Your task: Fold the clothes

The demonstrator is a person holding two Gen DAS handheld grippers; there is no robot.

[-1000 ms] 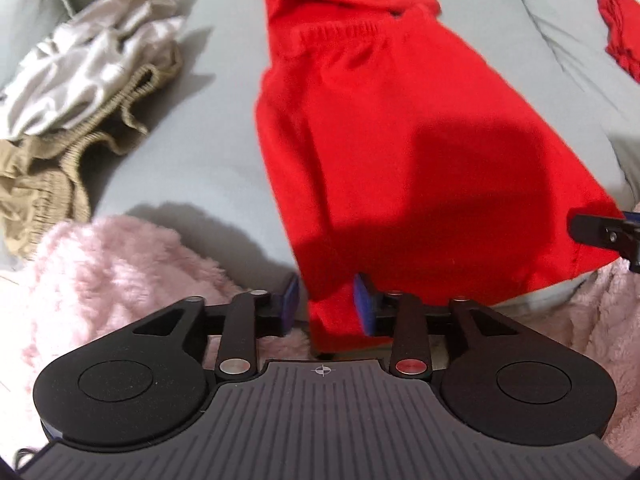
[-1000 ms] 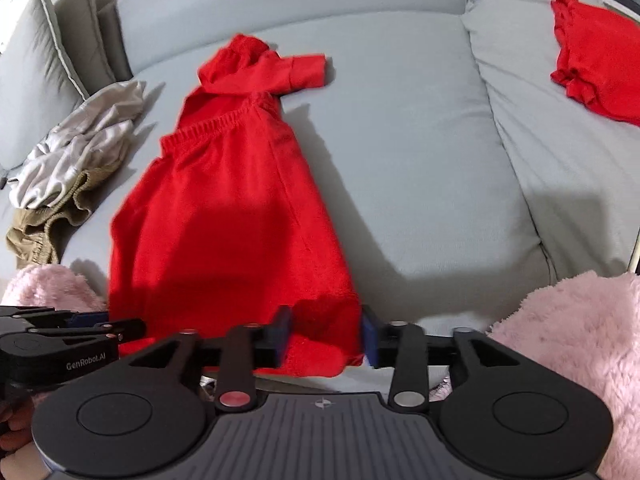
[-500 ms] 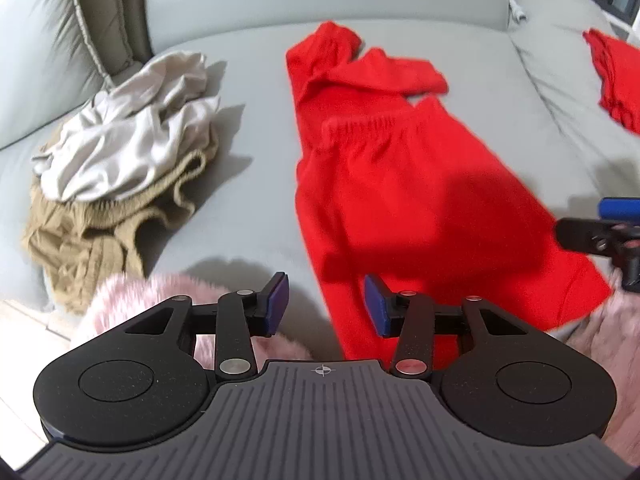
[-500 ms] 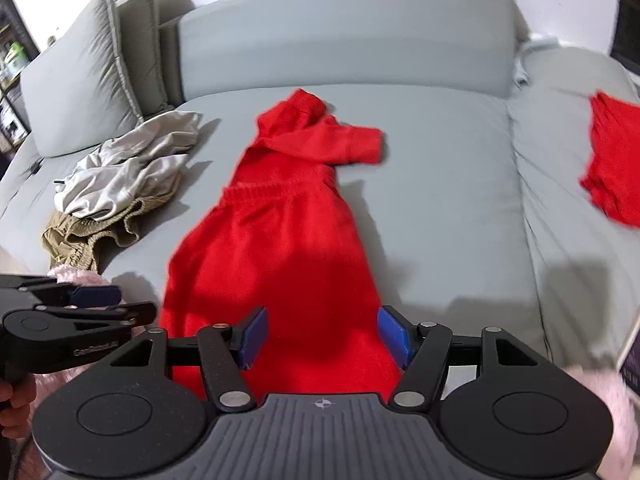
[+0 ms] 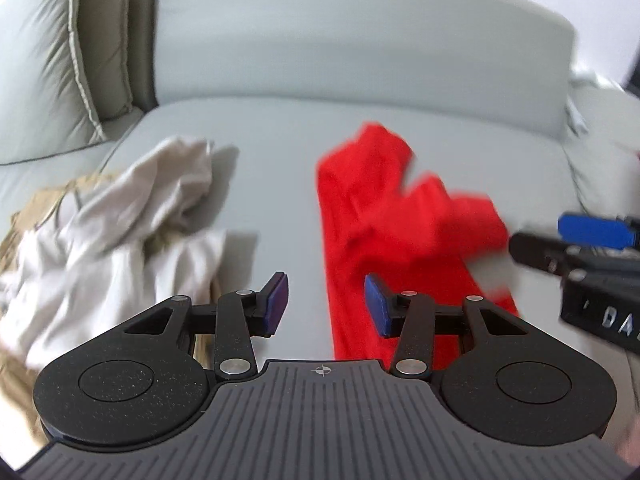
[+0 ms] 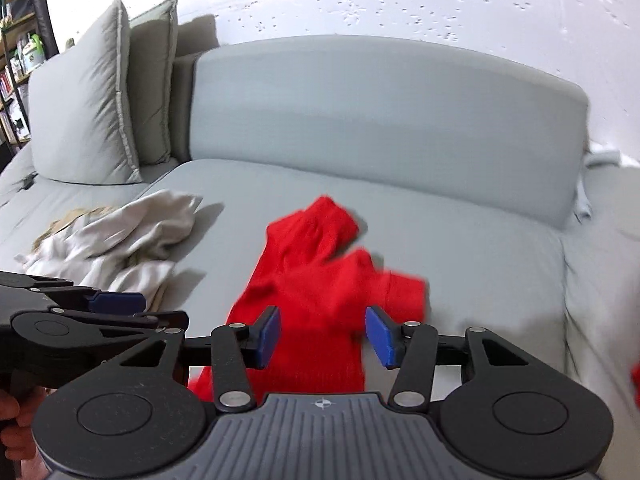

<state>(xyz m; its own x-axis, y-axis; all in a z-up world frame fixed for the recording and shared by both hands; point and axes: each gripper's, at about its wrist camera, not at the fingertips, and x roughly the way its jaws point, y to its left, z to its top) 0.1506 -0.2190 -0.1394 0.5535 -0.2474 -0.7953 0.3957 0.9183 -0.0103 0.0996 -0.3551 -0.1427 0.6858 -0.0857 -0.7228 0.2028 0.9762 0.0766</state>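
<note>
Left gripper (image 5: 325, 300): the blue-padded fingers are held apart with nothing between them; only grey sofa seat is seen through the gap, low in the middle of the left wrist view.
Right gripper (image 6: 323, 334): the fingers are seen closing, yet a clear gap is kept and nothing is pinched; the red cloth is seen behind the gap, not gripped.
Red garment (image 5: 394, 236): it is laid on the sofa seat, right of centre in the left wrist view, with one end bunched toward the backrest; in the right wrist view it is found at centre, reaching down behind the fingers. Its edges are blurred.
Sofa (image 5: 360, 52): a grey seat and backrest are filled across both views.
Pile of clothes (image 5: 116, 220): pale and tan cloth is heaped at the left, well apart from the red garment, with bare seat between.
Cushions (image 6: 88, 112): two grey ones are propped upright at the upper left of the right wrist view.
Shelf (image 6: 18, 52): it is glimpsed at the far left edge.
Obstruction: each gripper is seen at the edge of the other's view; nothing is laid over the red garment.
</note>
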